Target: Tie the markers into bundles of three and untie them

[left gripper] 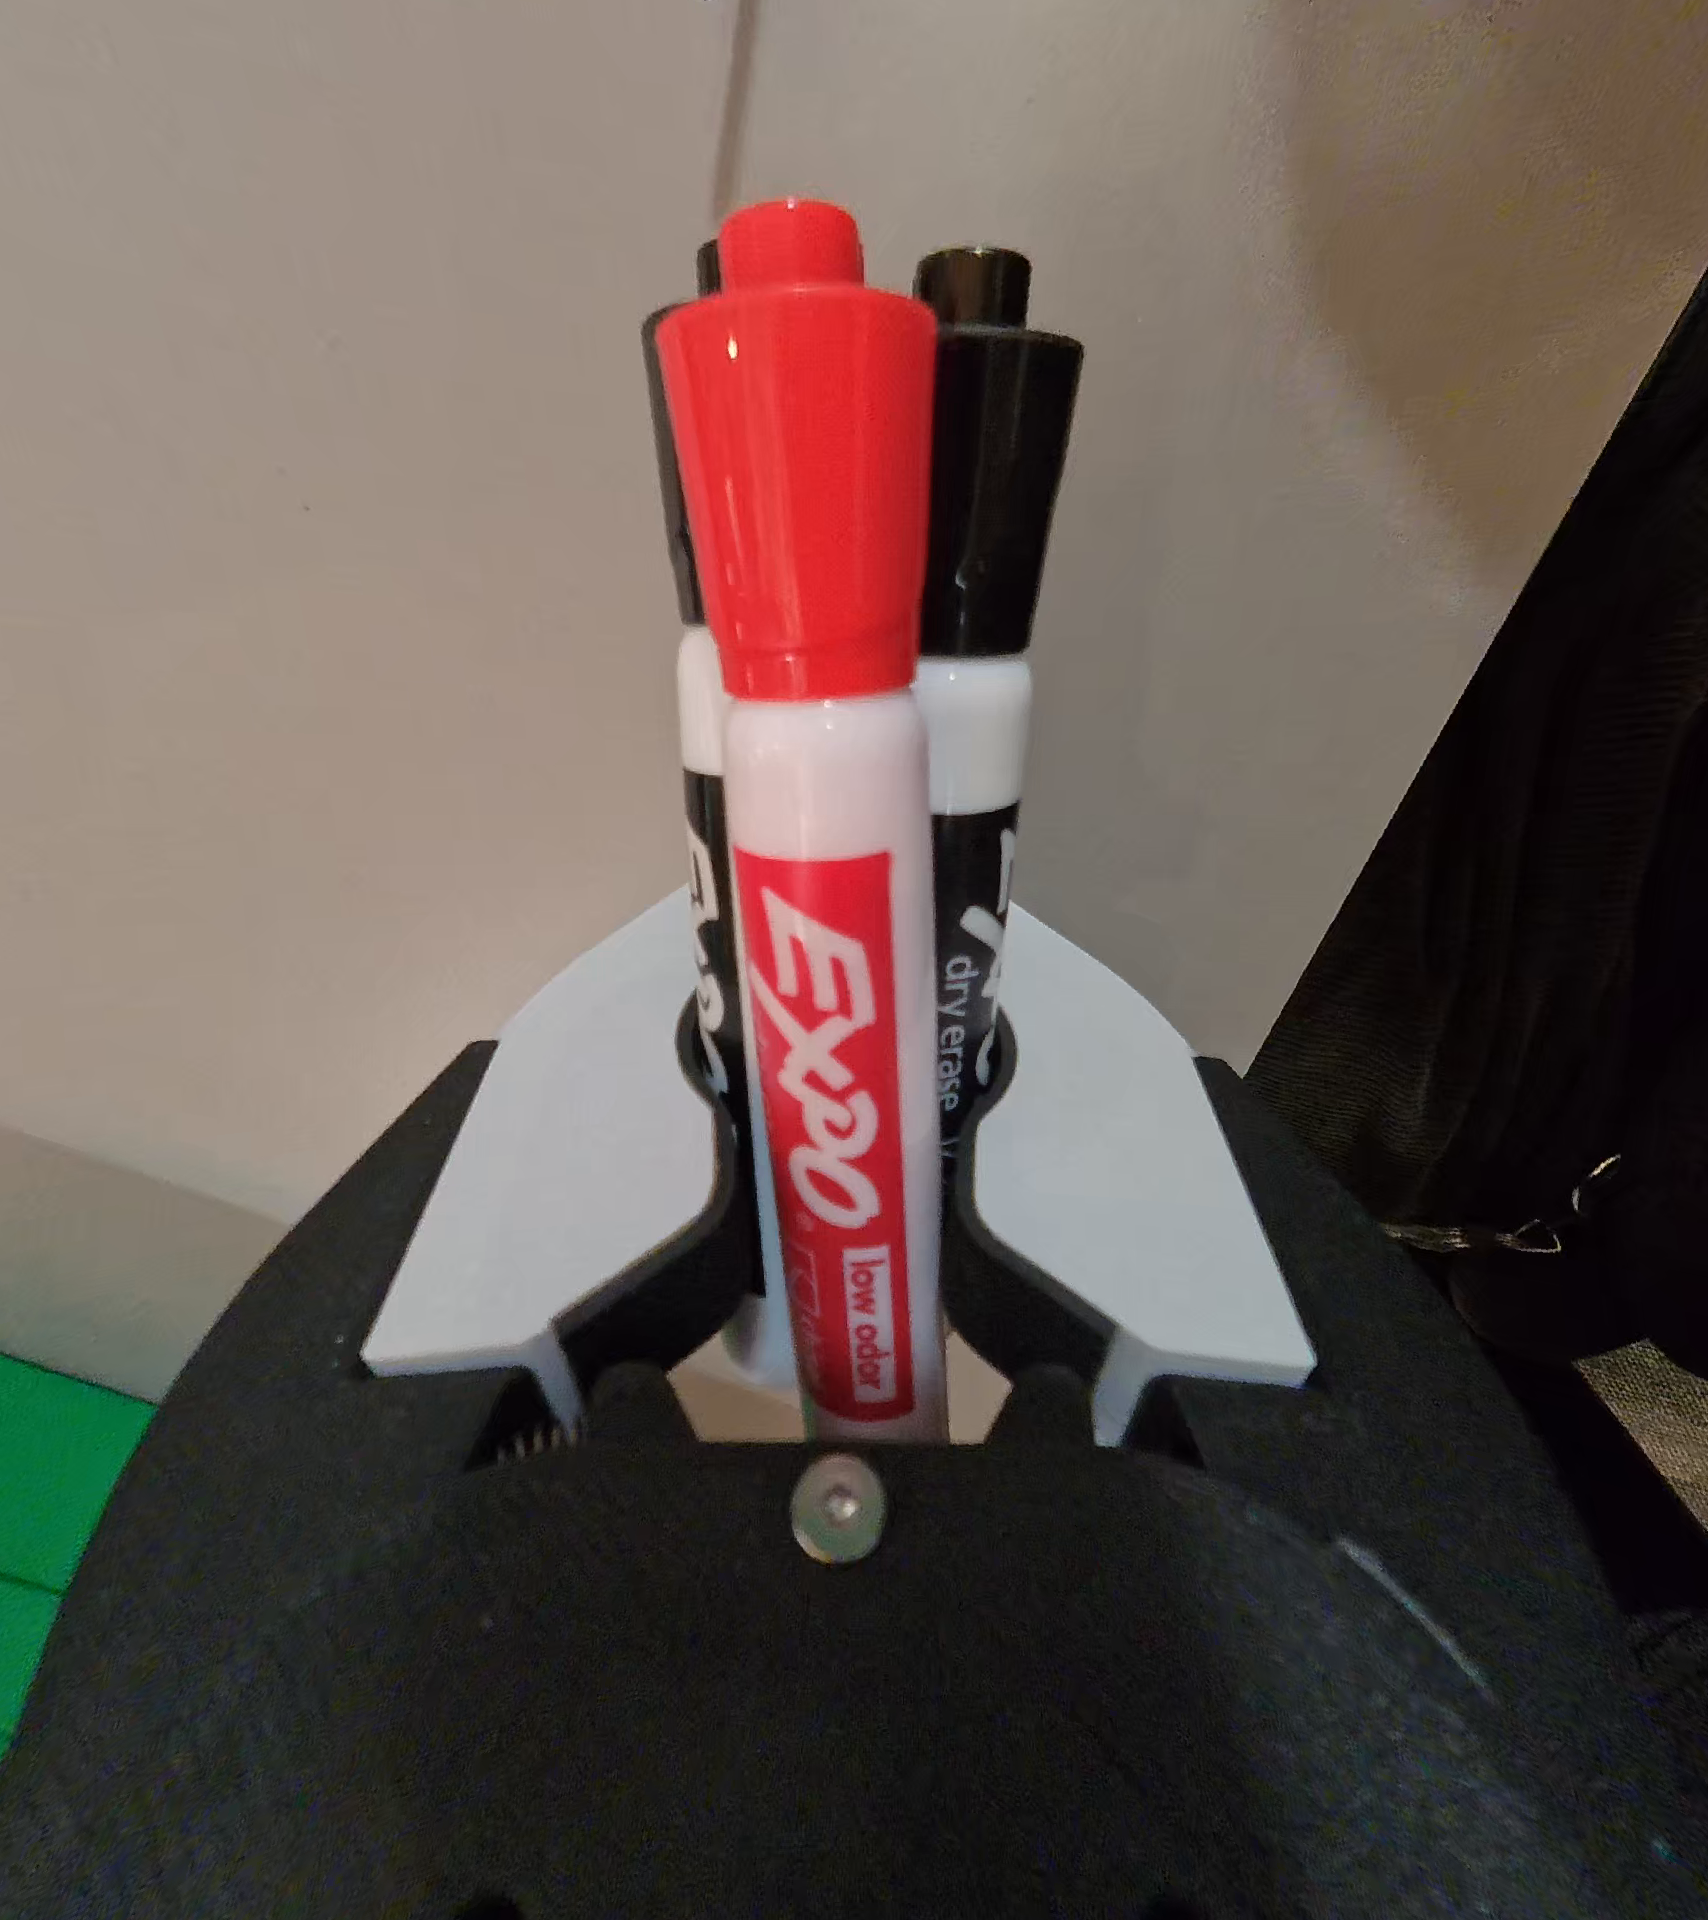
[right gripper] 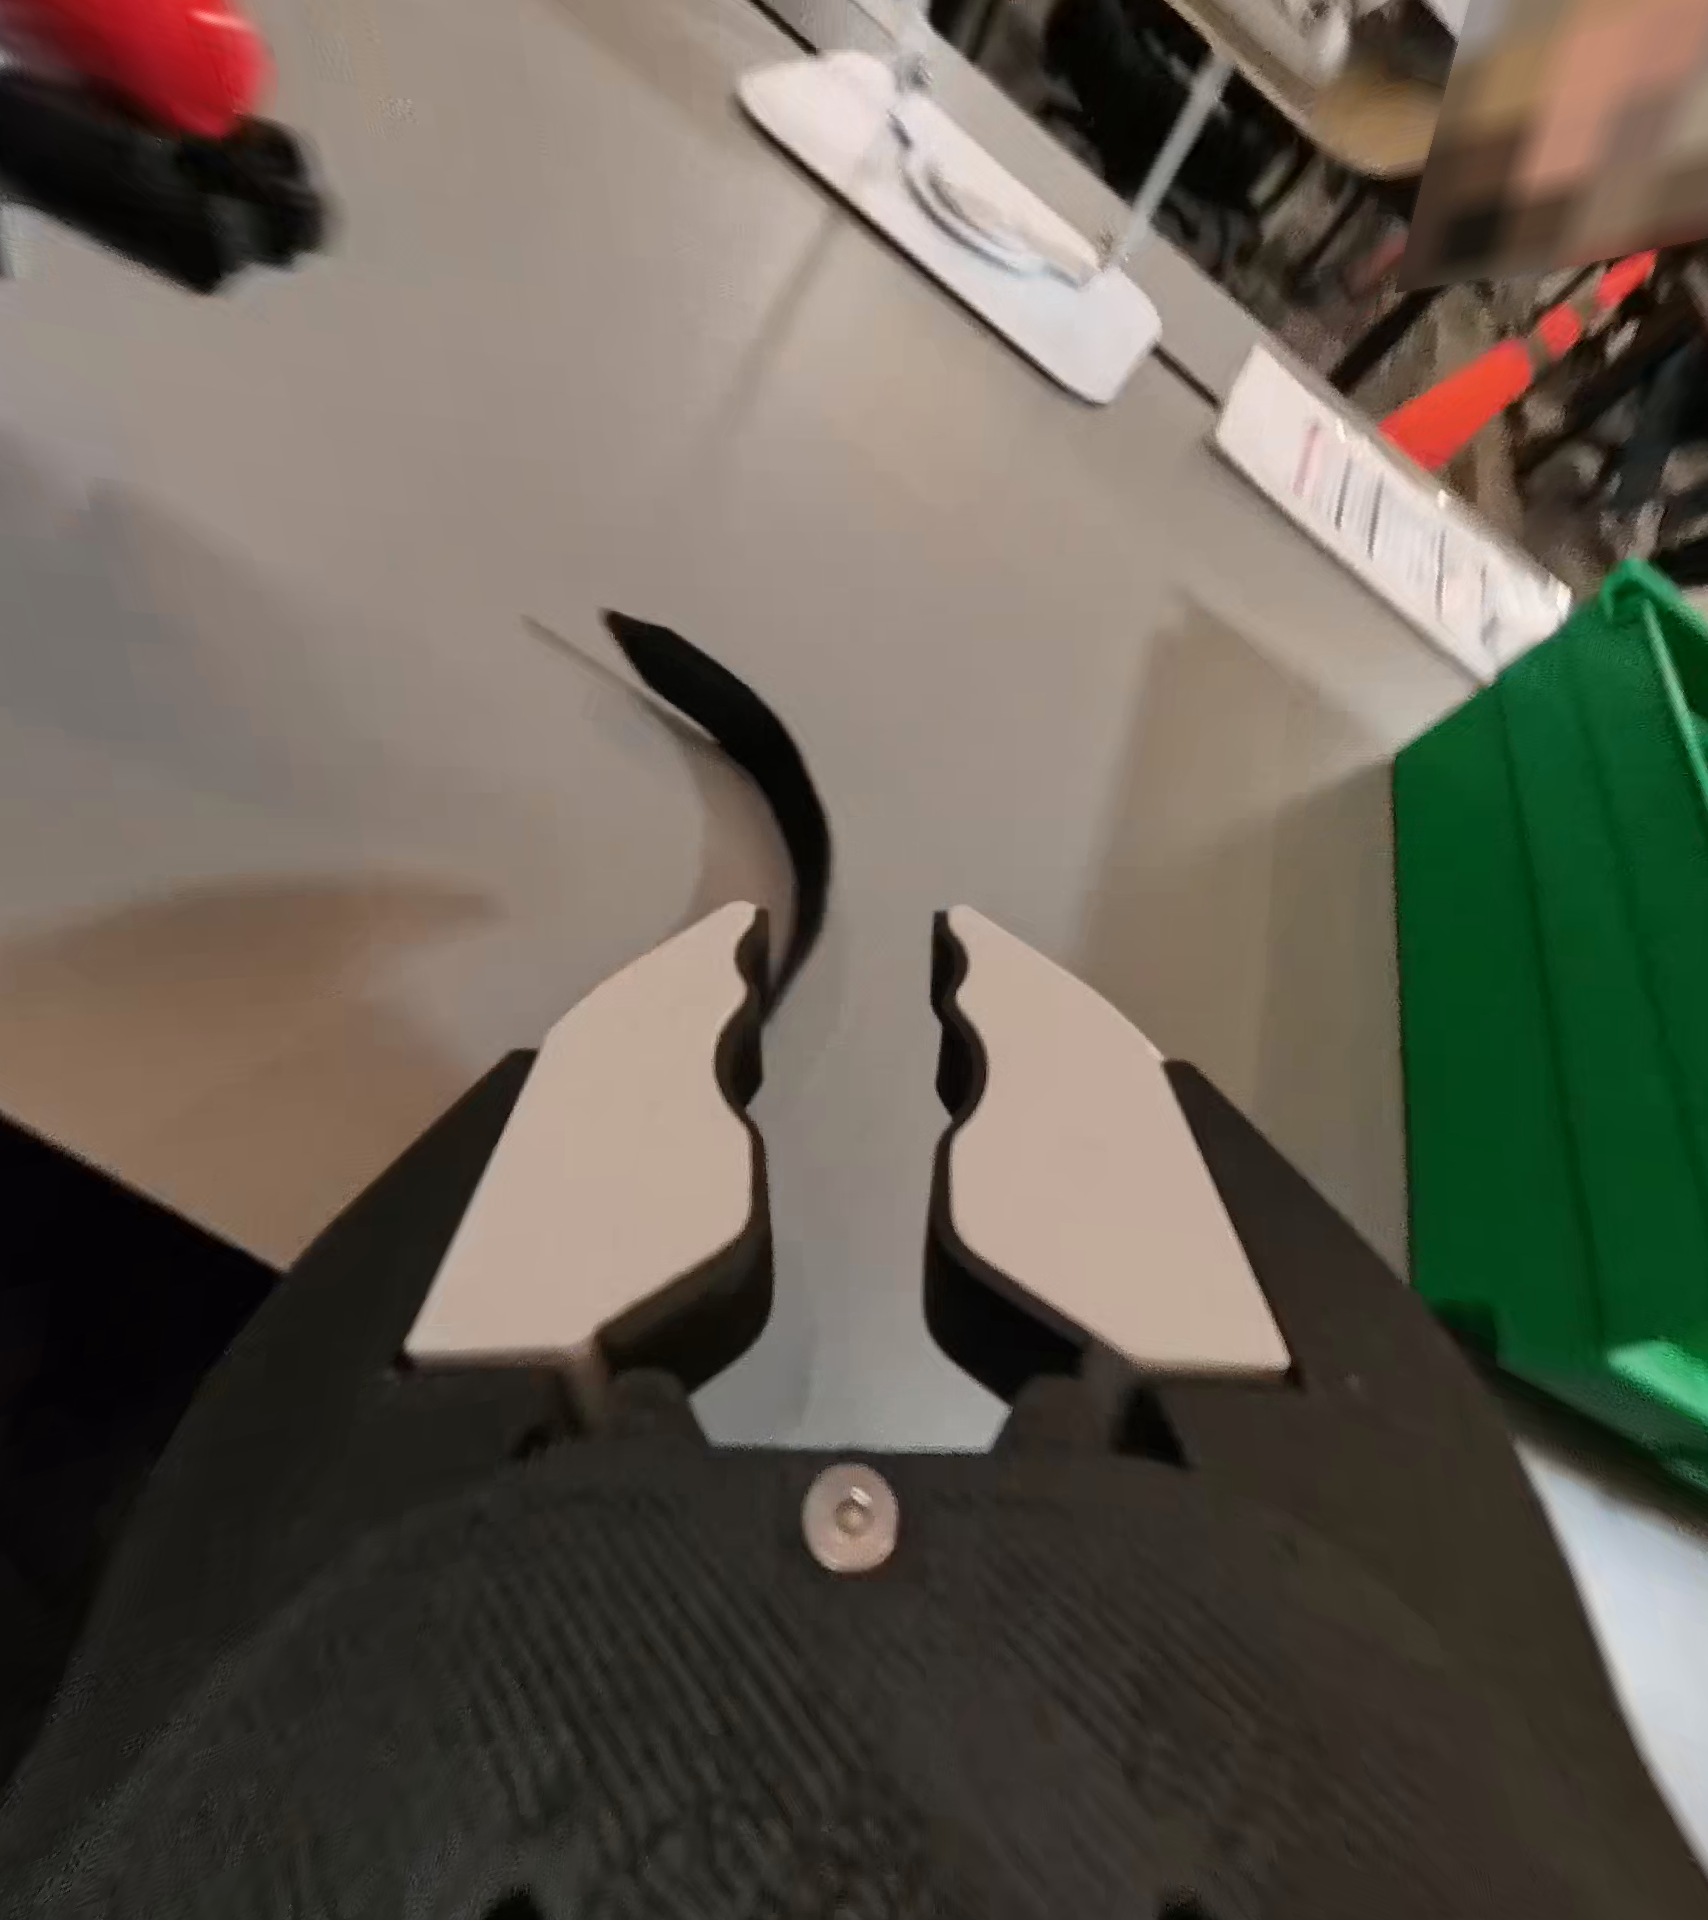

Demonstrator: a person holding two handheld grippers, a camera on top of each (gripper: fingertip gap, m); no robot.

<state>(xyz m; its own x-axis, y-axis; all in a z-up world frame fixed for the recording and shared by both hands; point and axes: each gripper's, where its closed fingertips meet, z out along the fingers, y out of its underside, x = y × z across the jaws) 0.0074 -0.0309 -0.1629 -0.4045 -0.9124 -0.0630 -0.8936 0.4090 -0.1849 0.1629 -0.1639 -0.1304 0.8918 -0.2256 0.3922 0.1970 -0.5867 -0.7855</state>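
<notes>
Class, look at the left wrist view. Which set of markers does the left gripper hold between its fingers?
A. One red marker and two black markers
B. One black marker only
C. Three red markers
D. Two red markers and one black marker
A: the left gripper is shut on a bundle with one red marker in front and two black markers behind it, caps pointing away from the camera.
</notes>
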